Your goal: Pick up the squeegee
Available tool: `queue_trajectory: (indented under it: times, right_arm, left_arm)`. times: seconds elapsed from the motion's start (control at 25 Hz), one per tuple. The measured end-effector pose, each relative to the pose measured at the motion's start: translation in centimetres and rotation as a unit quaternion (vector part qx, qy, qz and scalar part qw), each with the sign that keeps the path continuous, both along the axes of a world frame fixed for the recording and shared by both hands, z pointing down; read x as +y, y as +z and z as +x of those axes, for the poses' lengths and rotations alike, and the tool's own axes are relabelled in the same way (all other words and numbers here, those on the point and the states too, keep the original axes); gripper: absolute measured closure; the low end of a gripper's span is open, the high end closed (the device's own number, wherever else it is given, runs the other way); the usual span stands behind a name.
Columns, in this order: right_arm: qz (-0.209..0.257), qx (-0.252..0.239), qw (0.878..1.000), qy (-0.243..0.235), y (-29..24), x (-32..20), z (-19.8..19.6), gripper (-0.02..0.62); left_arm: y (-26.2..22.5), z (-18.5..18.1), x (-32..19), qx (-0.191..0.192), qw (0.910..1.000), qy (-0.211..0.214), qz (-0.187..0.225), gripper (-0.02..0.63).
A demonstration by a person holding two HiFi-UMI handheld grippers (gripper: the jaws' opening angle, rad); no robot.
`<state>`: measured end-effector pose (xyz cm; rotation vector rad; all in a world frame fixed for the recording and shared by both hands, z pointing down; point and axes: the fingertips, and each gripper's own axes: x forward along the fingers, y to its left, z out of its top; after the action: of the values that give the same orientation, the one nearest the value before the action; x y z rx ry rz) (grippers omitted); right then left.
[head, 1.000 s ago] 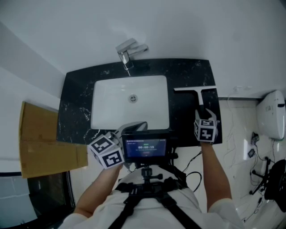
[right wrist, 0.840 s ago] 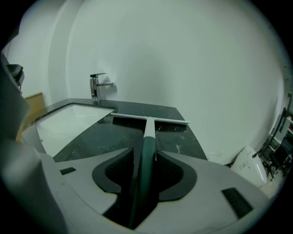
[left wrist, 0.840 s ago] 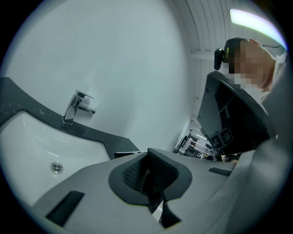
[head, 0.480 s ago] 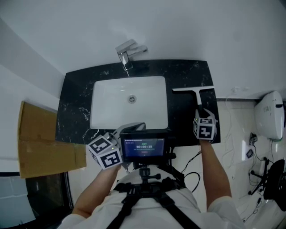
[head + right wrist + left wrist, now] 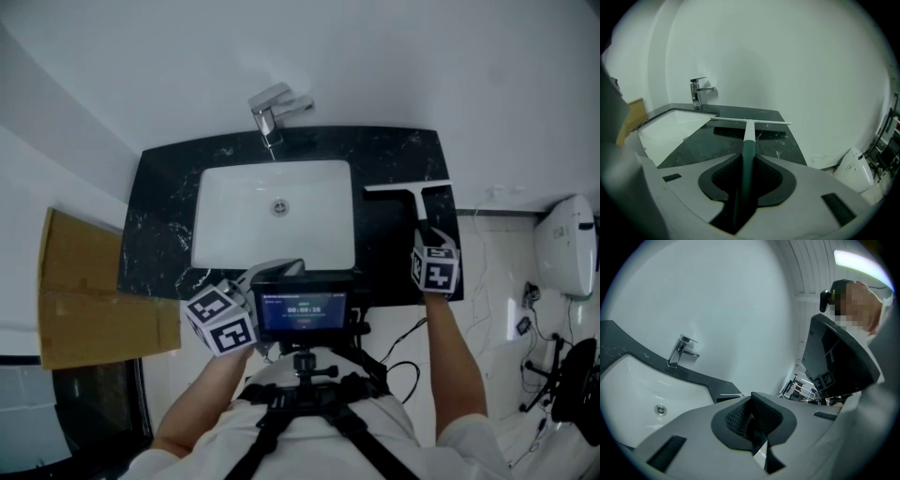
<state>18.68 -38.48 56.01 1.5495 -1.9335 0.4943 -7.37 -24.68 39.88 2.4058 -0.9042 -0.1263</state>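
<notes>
We've got the right gripper (image 5: 742, 178) clamped on the squeegee (image 5: 748, 133) handle above the table (image 5: 785, 140); the left gripper (image 5: 752, 423) is closed on nothing.

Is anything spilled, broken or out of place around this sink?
Nothing looks spilled or damaged. The squeegee lies straight over the dark counter right of the basin, its handle clamped in the right gripper. The only odd item is brown cardboard beside the counter's left end.

Glossy black veined stone countertop (image 5: 394, 159), glossy white basin (image 5: 234, 225), shiny metal tap (image 5: 272, 111), matt cardboard (image 5: 80, 291), smooth plastic squeegee (image 5: 419, 208)
</notes>
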Motion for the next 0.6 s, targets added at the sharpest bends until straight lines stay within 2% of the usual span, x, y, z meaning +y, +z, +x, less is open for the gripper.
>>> queue_trajectory:
  times: [0.6]
  right_arm:
    - [0.046,-0.018,0.999,-0.009,-7.6,1.2,-1.4,0.509]
  left_arm:
    - [-1.3,-0.3,1.2,0.018,0.9997,-0.001,0.019,0.609]
